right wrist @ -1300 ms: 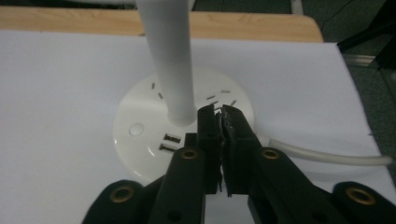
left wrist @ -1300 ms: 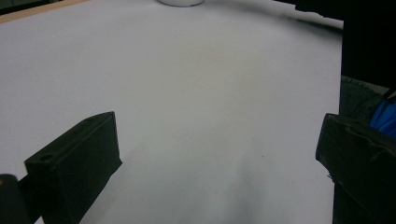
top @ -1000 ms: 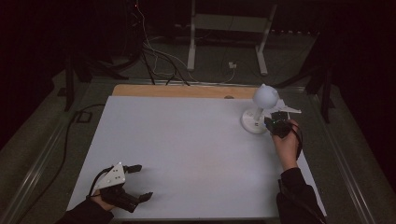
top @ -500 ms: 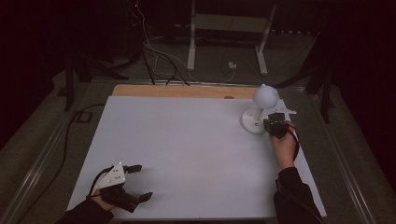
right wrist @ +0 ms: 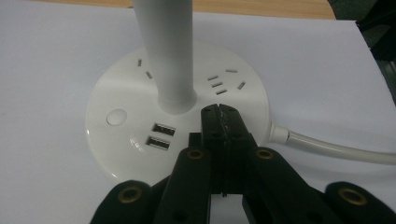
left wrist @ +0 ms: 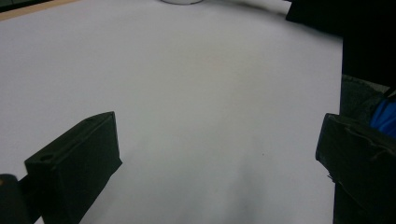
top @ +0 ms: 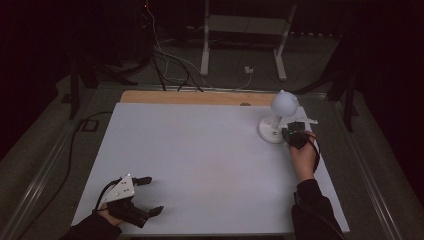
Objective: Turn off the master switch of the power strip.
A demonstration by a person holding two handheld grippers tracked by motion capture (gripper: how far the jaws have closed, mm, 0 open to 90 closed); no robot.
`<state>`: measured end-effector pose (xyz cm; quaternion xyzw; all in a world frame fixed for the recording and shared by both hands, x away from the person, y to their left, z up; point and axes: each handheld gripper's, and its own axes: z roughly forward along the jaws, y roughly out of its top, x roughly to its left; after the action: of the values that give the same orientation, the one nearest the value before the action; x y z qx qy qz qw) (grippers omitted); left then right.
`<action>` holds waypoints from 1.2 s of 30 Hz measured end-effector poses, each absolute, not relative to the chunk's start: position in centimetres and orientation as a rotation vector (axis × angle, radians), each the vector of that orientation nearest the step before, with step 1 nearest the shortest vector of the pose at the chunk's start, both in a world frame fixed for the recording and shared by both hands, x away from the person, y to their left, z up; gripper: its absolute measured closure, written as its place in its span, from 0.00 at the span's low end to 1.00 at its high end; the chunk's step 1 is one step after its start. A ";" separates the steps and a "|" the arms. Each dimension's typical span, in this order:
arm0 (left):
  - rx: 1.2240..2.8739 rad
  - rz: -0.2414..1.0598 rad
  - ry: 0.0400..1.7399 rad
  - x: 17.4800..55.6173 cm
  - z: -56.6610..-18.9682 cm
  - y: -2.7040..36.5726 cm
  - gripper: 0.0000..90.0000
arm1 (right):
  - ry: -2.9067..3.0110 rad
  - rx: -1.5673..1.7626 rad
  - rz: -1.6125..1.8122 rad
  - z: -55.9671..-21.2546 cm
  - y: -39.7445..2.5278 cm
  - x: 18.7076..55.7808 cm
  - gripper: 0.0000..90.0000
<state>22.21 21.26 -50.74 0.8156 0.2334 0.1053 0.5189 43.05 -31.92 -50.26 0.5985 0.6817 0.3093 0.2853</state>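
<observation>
At the near left corner of the white worktop [top: 200, 155], the left claw [top: 147, 196] rests low with its jaws spread wide apart and nothing between them; in the left gripper view they frame only bare white surface. Farther off, at the far right of the worktop, the right claw [top: 294, 134] has its jaws pressed together, empty, their joined tip poised on or just above the round white base [right wrist: 177, 116] of the lamp [top: 280, 117], right beside the foot of its upright stem [right wrist: 166, 46]. The right gripper view shows the base carrying socket slots, two USB ports [right wrist: 161, 135] just left of the tip, and a round button [right wrist: 116, 116] farther left near the rim; a white cord [right wrist: 336, 149] leaves the base to the right. The lamp's round head [top: 284, 102] stands above the base, close to the wooden strip [top: 190, 97] along the far edge. The step in hand looks like a closed-tip press on the base, probably aiming for the switch. If so, the tip lies off target: the next move calls for sliding left past the USB ports to the button and pushing straight down, gently enough not to shove the lamp.
</observation>
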 end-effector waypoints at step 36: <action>1.949 0.250 0.560 22.2 -50.7 21.3 0.00 | 1.811 1.599 0.942 -48.7 -32.8 42.2 0.88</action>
<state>22.24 21.32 -50.69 0.8136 0.2337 0.1043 0.5221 42.20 -32.79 -48.66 0.5936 0.6723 0.3498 0.2707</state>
